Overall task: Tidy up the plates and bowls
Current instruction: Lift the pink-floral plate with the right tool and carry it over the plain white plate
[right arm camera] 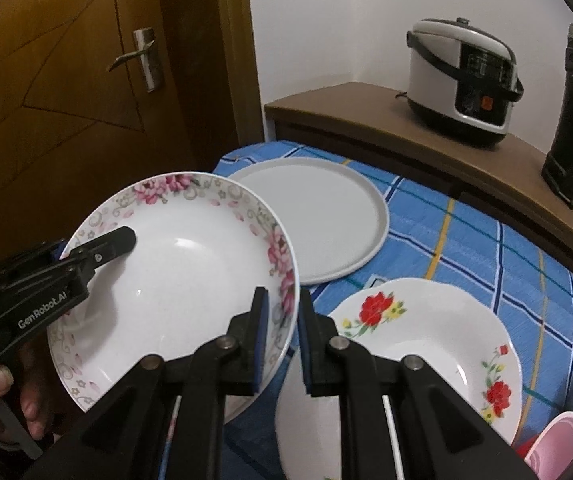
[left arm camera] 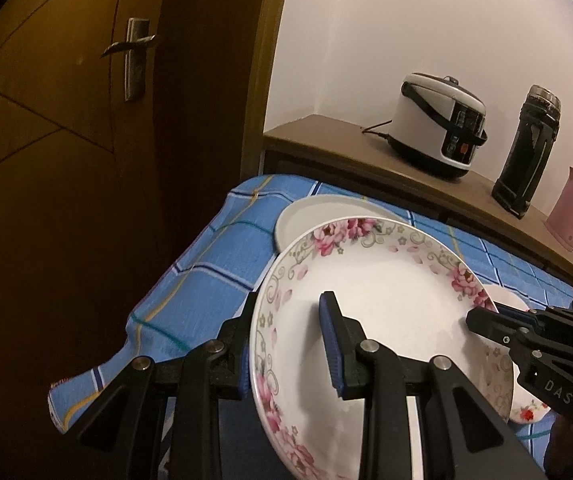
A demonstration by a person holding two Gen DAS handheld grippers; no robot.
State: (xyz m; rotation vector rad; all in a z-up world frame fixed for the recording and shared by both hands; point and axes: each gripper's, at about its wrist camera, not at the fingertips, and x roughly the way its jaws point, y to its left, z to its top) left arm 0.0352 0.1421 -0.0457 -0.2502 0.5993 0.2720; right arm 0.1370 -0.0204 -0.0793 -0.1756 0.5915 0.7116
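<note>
Room: wooden door (right arm camera: 66, 92) on our left, white wall, a sideboard (right arm camera: 426, 148) carrying a rice cooker (right arm camera: 462, 80), a dark flask (left arm camera: 526, 152) and a pink kettle (left arm camera: 572, 214).
Surface: blue checked cloth (right arm camera: 466, 248) covering the table.
Pink-flowered plate (right arm camera: 178, 276): lifted off the cloth and tilted, held between both our grippers, overlapping the near edge of the plain white plate (right arm camera: 318, 220).
Left gripper (left arm camera: 290, 344): fingers straddle the plate's left rim, one pad inside the well and one behind it; they look clamped on the rim.
Right gripper (right arm camera: 280, 340): fingers sit either side of the right rim with a narrow gap showing, so we cannot tell whether they pinch it or only bracket it.
Red-flowered plate (right arm camera: 426, 344): lying on the cloth just right of the held one.
Doing it well: we judge the plate is bound for a stack; keep it level, lower it centred, and let go with one gripper only once it is resting.
Hard to see: the plate's underside, the pink cup (right arm camera: 558, 448) and metal item cut off at the right edge, the table's near edge.
</note>
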